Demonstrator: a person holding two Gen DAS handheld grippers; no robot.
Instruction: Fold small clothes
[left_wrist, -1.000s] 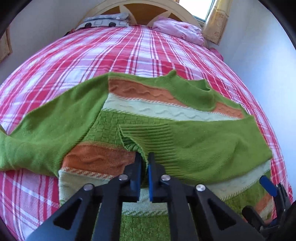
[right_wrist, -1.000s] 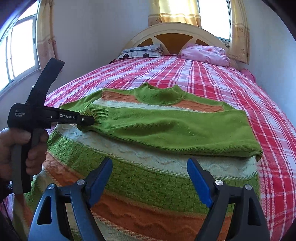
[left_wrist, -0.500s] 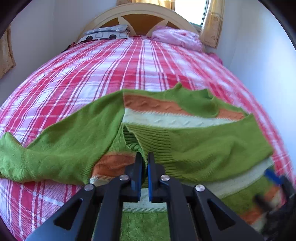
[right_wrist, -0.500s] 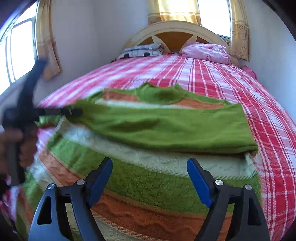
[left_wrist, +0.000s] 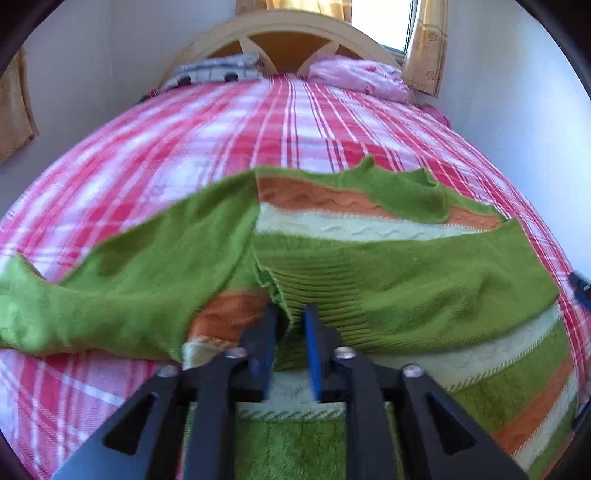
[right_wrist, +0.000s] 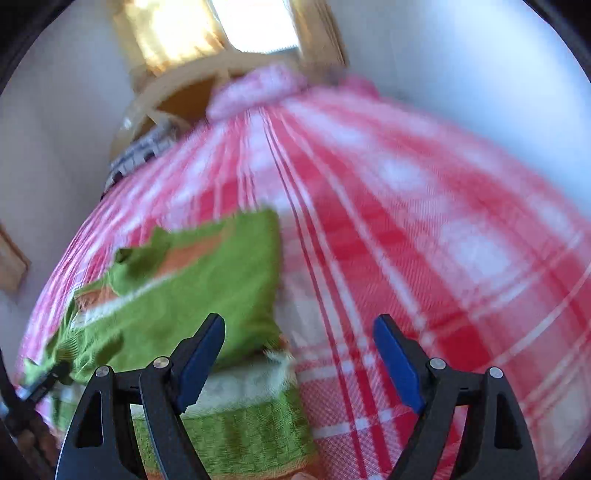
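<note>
Left wrist view: left gripper (left_wrist: 290, 321) jaws just parted around sweater (left_wrist: 406, 288) cuff; pink pillow (left_wrist: 358, 77) beyond; right gripper (right_wrist: 299, 354) jaws wide, empty.

Right view motion-blurred, sweater (right_wrist: 192, 295) hem cut off below

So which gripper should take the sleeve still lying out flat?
Left, probably. The left gripper has just been opening off the folded cuff, beside the spread sleeve. The right gripper is open over the sweater's far edge.
</note>
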